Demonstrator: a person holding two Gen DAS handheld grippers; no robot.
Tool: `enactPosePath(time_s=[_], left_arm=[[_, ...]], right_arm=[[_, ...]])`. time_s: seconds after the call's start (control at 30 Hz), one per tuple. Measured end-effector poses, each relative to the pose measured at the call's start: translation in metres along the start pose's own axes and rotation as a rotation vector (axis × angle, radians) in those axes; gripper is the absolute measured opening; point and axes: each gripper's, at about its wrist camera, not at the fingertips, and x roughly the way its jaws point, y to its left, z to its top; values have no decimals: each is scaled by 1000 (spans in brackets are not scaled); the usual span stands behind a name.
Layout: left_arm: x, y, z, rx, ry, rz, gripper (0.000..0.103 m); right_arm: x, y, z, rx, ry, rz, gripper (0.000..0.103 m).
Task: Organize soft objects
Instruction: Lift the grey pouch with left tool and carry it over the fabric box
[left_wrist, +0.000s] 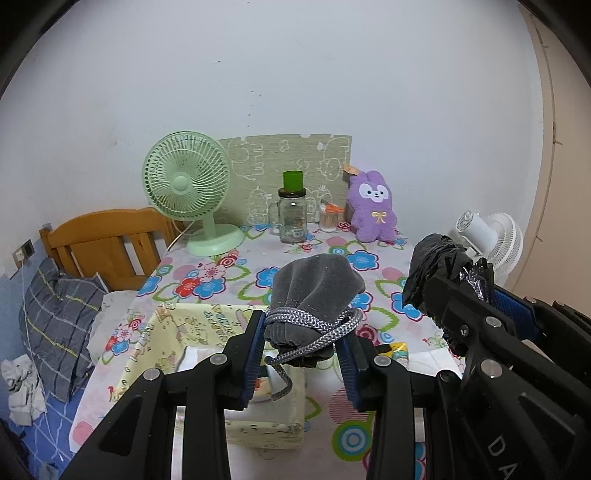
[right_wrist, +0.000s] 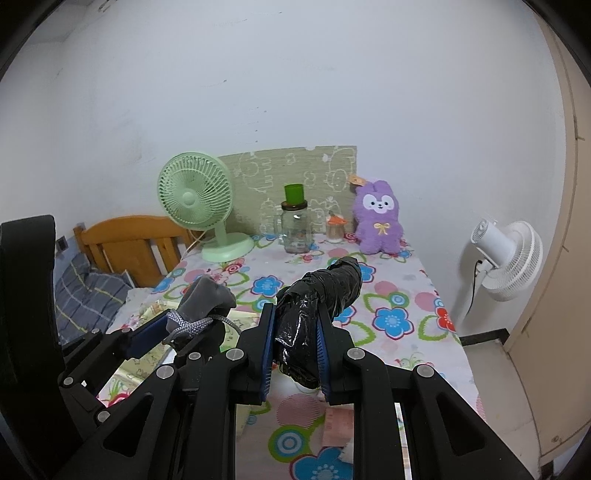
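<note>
Grey velvet drawstring pouch (left_wrist: 314, 295) sits clamped in the left gripper (left_wrist: 301, 354), above the cream fabric storage box (left_wrist: 177, 332). Beside it, the right gripper (right_wrist: 295, 350) squeezes a crumpled black plastic bag (right_wrist: 317, 306) over the flowered tablecloth (right_wrist: 399, 317).

We see a grey pouch (left_wrist: 314, 291) of soft matt velvety cloth, tied with a rough braided cord (left_wrist: 317, 325). The black bundle (right_wrist: 317, 310) looks like thin glossy plastic film, wrinkled. The purple plush rabbit (left_wrist: 373, 206) is fluffy. The tablecloth (left_wrist: 236, 273) is smooth printed cloth, the jar (left_wrist: 293, 218) clear glass, the headboard (left_wrist: 107, 240) varnished wood, the green fan (left_wrist: 188, 188) matt plastic.
</note>
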Motion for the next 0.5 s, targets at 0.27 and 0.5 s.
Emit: enactPosePath(time_s=[0.27, 0.5], left_arm=[[3, 25, -1, 2, 9, 14, 38], [7, 44, -3, -7, 14, 25, 38]], right_arm=[[10, 24, 2, -32, 16, 19, 24], [21, 43, 4, -64, 35, 34, 24]])
